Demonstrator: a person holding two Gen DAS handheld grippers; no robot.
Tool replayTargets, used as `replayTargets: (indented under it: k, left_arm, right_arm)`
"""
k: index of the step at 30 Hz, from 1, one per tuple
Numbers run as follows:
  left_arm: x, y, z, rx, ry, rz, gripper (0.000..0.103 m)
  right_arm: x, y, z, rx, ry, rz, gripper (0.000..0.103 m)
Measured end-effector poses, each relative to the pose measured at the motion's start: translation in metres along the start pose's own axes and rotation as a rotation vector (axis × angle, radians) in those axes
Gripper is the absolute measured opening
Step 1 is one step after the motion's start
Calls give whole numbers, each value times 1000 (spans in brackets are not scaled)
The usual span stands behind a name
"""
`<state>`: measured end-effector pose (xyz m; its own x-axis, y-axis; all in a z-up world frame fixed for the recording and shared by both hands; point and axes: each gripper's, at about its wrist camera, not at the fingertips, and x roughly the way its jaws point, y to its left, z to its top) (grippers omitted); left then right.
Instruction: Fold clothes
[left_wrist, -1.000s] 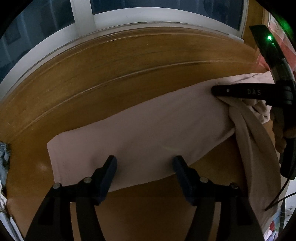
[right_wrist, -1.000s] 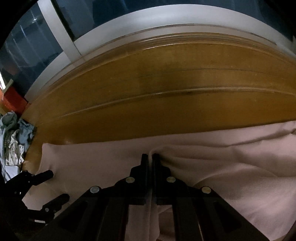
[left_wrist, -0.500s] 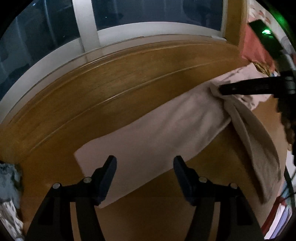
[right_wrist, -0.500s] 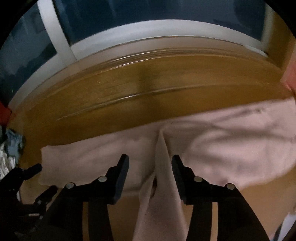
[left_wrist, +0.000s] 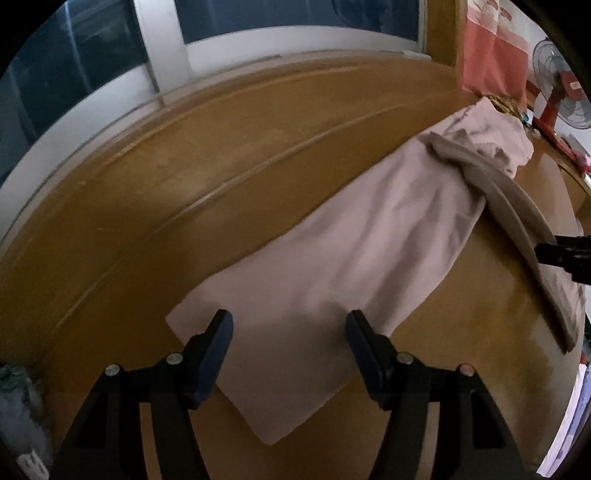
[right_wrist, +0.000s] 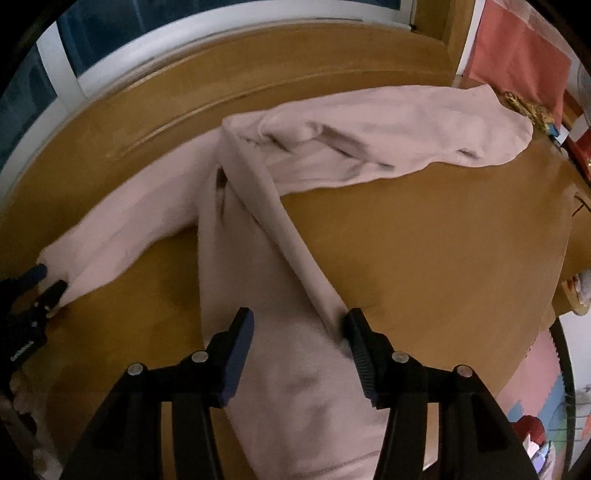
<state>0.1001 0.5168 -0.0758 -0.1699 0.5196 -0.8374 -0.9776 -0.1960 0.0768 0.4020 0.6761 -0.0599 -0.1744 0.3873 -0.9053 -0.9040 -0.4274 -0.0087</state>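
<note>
Wooden table (right_wrist: 424, 251) by window | lying pink garment (right_wrist: 258, 280) diagonally, centre to upper right, half folded | right gripper (right_wrist: 297, 332) just opening, jaws apart, straddling loose sleeve | left gripper (left_wrist: 288, 332) gaping, hovering over hem, likely regrasping.

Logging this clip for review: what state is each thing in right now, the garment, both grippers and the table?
pink garment: spread unfolded on the table, two long parts splayed apart, held by neither gripper.
left gripper: open, above the end of one long part.
right gripper: open, jaws have just been opening; the other long part lies between them, not pinched.
wooden table: bare around the garment.
</note>
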Motion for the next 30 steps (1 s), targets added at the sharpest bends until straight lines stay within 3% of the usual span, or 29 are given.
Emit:
replayTargets:
  k: [4,6,7,10,16,19,23,26,30]
  left_arm:
    - [4,1,1,-8,-7,-14,64]
    - [4,3,-2,-23,-6,-27,64]
    - [2,7,-5,-38,-3,-38,64]
    - [2,8,-7,-53,-1,-53,64]
    - [-5,13,-10,-73,3,-58,64]
    - [-11,17,-13,-82,-9,-51,64]
    - [-15,21,-17,-68,-18,-12,64]
    - [-11,29,-22,-99,8,-28,64]
    - [-9,40,-28,-140,24,-38,64]
  right_arm:
    - [1,6,0,0,-24,-1,51]
    - [1,5,2,6,-36,2,25]
    - [2,3,7,15,-33,9,7]
    - [-8,5,17,41,-70,43,7]
    - [-56,33,39,-69,-184,139,7]
    - [-62,67,52,-123,-206,211,7]
    - [-46,127,77,-189,-179,300,7]
    - [-29,162,91,-261,-149,326,7]
    - [12,197,103,-300,-33,318,11]
